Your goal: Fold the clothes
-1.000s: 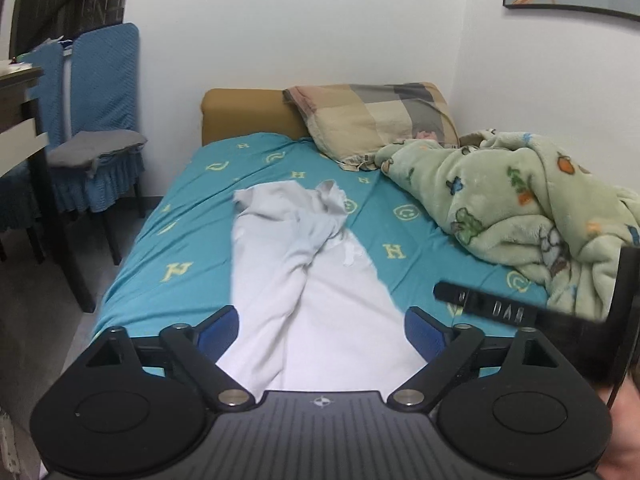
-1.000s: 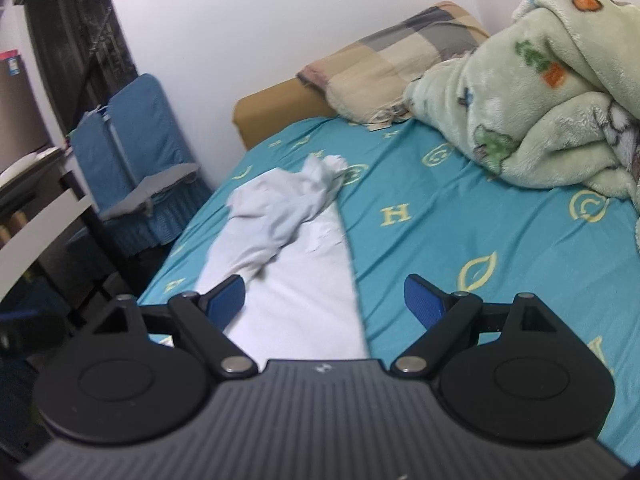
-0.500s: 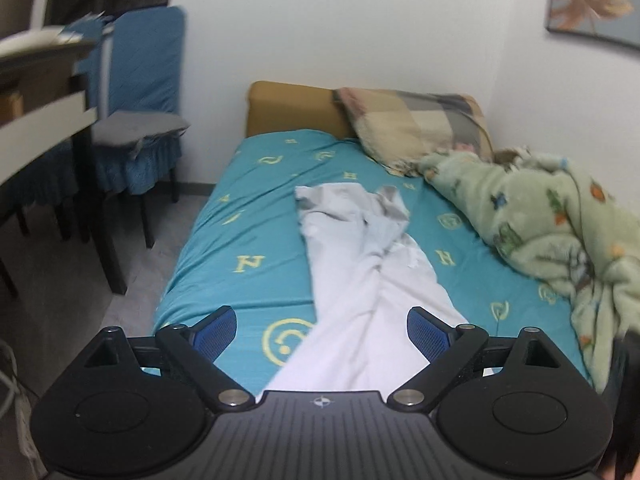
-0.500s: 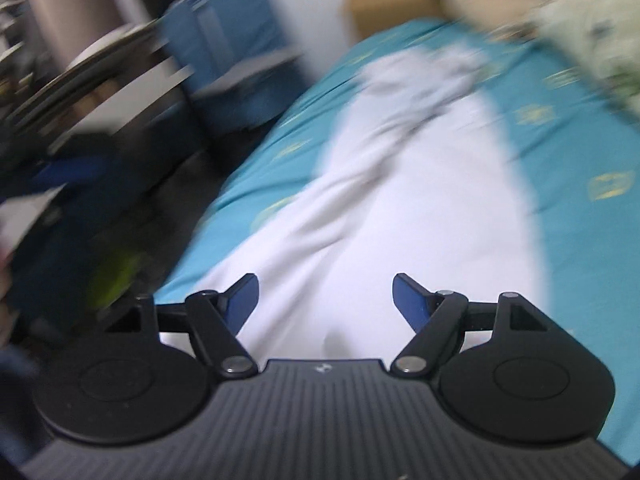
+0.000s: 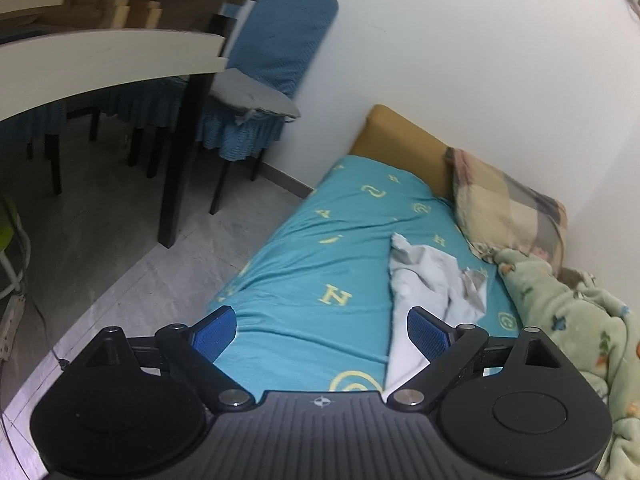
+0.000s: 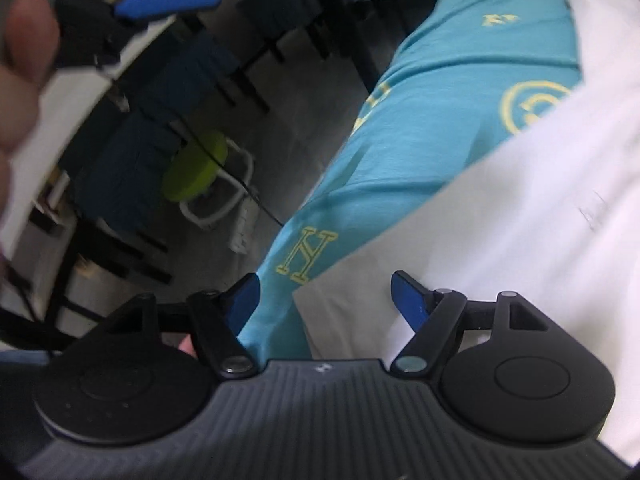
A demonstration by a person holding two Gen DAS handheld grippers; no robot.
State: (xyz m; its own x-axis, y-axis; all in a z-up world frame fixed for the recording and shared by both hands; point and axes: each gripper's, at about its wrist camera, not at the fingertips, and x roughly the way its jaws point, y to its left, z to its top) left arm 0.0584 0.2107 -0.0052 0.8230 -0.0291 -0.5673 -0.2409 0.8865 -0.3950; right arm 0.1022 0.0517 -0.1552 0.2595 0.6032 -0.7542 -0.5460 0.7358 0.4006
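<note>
While both tools hang over the bed point(image 5: 304, 280) with fingers spread and nothing between them, the right tool point(image 6: 324, 292) sits above the near corner of the white garment point(image 6: 520, 208). The left tool point(image 5: 320, 332) is over teal sheet, the garment's crumpled far end just to its right. A blurred hand point(image 6: 20, 60), probably gripping the left tool, fills the right view's far left.
</note>
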